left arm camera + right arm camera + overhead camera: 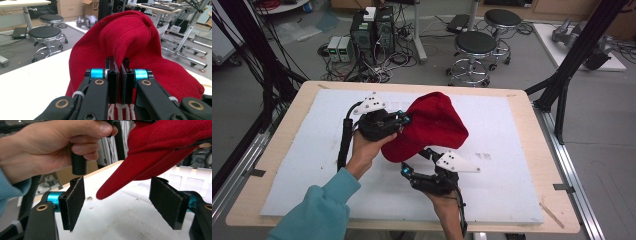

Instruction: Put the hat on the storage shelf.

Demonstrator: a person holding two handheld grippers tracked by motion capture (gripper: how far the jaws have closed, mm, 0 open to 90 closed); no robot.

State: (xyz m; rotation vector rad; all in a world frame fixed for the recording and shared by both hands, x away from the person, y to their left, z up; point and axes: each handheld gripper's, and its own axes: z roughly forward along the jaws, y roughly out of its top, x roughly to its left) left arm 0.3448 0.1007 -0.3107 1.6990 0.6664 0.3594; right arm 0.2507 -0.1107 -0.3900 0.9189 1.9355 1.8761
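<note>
Red cap [432, 125] mid-bench, your left gripper [404, 119] clamped on its fabric; pinch point hidden. Your right gripper [414, 162] jaws apart, brim tip between pads, untouched; cap's white lettering cut off.

The left hand [364, 150] is gripping the left gripper [404, 119] by its handle, jaws clamped tight together. Nearer the person, the right hand [444, 202] is angling the right gripper [414, 160] up-left, its pads [75, 201] standing apart.
</note>
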